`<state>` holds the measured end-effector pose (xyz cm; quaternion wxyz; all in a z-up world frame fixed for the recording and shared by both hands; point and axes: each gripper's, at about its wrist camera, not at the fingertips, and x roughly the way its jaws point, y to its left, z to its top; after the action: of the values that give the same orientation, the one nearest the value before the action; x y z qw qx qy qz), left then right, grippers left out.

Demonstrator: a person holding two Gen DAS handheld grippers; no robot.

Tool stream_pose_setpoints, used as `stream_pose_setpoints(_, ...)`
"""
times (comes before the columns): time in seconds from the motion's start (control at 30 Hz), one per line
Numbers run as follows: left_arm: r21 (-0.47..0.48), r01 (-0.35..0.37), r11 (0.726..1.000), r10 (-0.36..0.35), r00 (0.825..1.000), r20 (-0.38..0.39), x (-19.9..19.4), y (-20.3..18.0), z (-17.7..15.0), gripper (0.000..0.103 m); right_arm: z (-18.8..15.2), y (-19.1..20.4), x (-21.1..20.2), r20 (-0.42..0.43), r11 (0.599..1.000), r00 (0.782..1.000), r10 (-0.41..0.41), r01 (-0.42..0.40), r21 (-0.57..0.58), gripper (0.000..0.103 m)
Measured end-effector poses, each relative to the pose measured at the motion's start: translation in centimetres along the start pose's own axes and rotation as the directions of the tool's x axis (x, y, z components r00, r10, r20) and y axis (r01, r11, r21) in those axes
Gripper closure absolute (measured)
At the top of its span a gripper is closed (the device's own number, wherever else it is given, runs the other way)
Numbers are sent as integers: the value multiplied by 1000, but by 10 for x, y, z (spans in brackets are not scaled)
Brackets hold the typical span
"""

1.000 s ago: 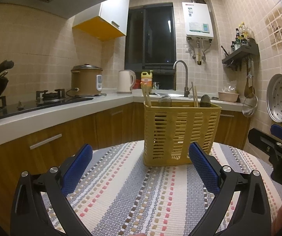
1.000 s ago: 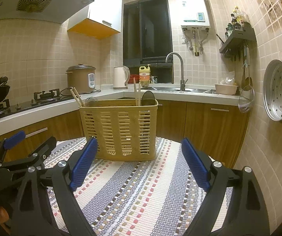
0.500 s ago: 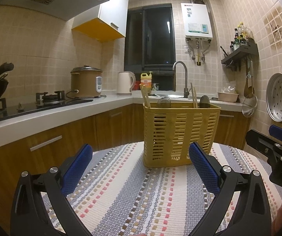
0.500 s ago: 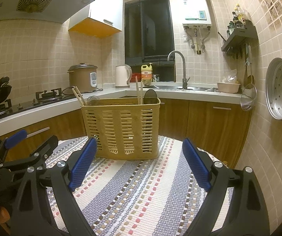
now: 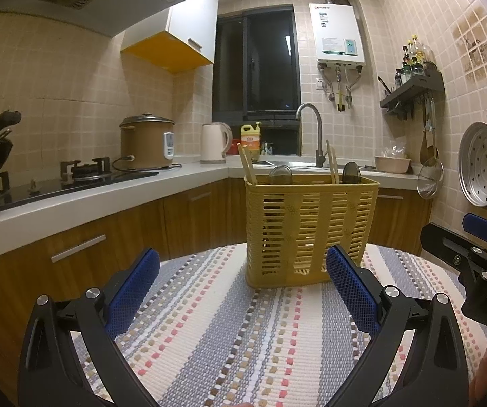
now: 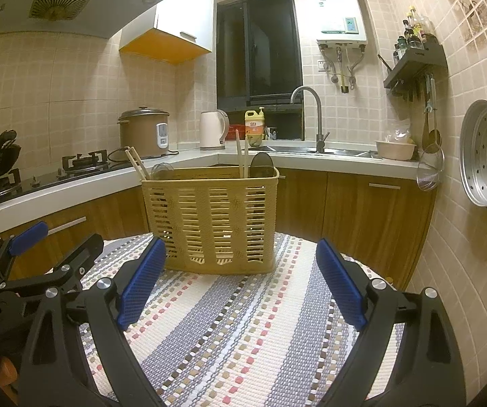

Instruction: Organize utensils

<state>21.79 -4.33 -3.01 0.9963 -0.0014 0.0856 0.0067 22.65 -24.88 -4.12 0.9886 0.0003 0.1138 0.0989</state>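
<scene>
**Both grippers idle before a filled caddy**

The slotted yellow plastic utensil basket (image 5: 311, 229) stands upright on the round table's woven striped cloth (image 5: 243, 332), ahead of both tools. Out of its rim stick pale wooden chopsticks (image 5: 247, 169) at the left end, a second pair (image 5: 332, 161) further right, and two dark rounded spoon bowls (image 5: 280, 174) — nothing lies loose on the cloth. The left gripper (image 5: 241, 283) and the right gripper (image 6: 240, 278) each hover low over the table with blue ribbed pads spread wide, holding nothing. By the look of it the sorting is at or near its end; any next move would call for a narrow pinch on a slim, smooth stick.
</scene>
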Motion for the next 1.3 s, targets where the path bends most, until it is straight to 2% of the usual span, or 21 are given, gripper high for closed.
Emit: stream_pose_setpoints(1.3,6,-3,1000,3,1000,-17,3,-2,-3,8,-1,2,2,0,1000,1000,-14,14,-2,13)
